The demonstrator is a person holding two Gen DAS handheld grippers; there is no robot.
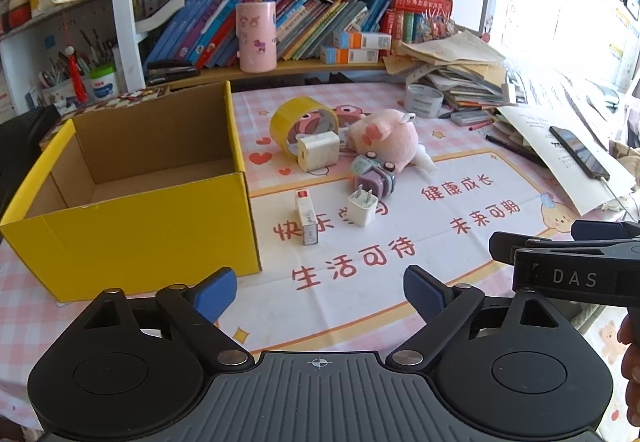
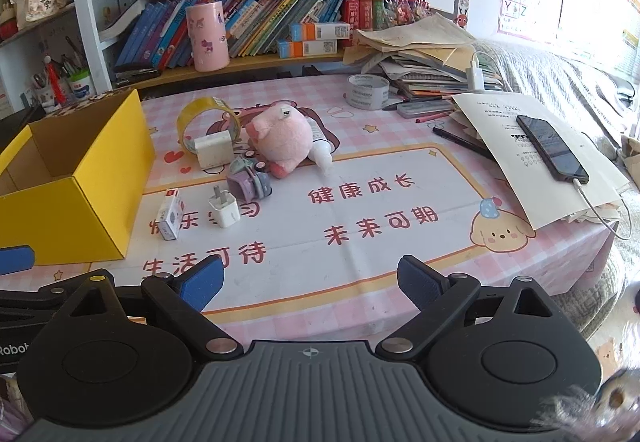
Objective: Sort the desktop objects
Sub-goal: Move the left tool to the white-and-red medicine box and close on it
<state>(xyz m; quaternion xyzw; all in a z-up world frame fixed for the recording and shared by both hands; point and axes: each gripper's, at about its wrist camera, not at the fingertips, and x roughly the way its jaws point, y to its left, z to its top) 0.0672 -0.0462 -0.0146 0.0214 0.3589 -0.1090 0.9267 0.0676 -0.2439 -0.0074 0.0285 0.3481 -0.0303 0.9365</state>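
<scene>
An empty yellow cardboard box (image 1: 132, 226) (image 2: 100, 177) stands open at the left of the table. To its right lies a cluster: a yellow tape roll (image 1: 298, 121) (image 2: 208, 117), a big white charger (image 1: 320, 151) (image 2: 214, 149), a pink plush pig (image 1: 386, 135) (image 2: 282, 137), a purple toy (image 1: 374, 175) (image 2: 248, 181), a small white plug (image 1: 362, 207) (image 2: 224, 211) and a small white-and-red carton (image 1: 306, 217) (image 2: 170, 213). My left gripper (image 1: 320, 292) is open and empty, short of the cluster. My right gripper (image 2: 310, 282) is open and empty too.
A bookshelf (image 1: 280, 65) with a pink cylinder (image 1: 257, 37) runs along the back. A grey tape roll (image 2: 367, 91), pens, stacked papers (image 2: 428, 53) and a charging phone (image 2: 552, 147) on a sheet fill the right side. The right gripper's body (image 1: 576, 266) shows at right in the left wrist view.
</scene>
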